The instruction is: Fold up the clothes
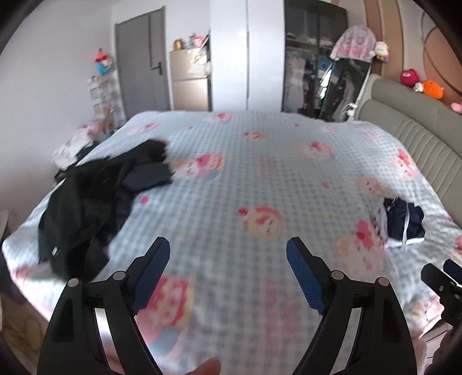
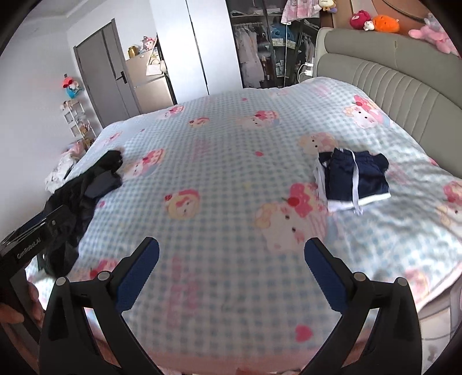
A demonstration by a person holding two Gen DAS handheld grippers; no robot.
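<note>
Left gripper [image 1: 228,251]: nearest in the left wrist view, jaws spread wide with blue pads, holding nothing, hovering over the near part of the bed.
Right gripper [image 2: 231,253]: nearest in the right wrist view, jaws likewise wide apart and empty, above the near edge of the bed; its black body also shows at 4 o'clock in the left wrist view.
Thumb [image 1: 206,366]: a fingertip shows at 6 o'clock, at the bottom edge of the left wrist view.
Bed [image 2: 219,161]: covered by a blue-checked sheet with pink cartoon cats, filling the middle of both views.
Black clothes [image 1: 92,199]: a crumpled, unfolded heap at 9 o'clock on the bed, close to its left edge, well apart from both grippers.
Navy shorts [image 2: 353,181]: folded into a compact bundle with white trim and drawstring, lying at 2 o'clock on the bed, near the headboard side.
Headboard [image 2: 404,83]: grey, padded, at 2 o'clock beyond the shorts.
Plush toys [image 2: 375,21]: red and orange, on the ledge above the headboard at 1 o'clock.
Wardrobe [image 2: 260,52]: open, at 12 o'clock past the bed, hung with pale garments.
Door [image 2: 98,75]: grey, at 10 o'clock on the far wall.
</note>
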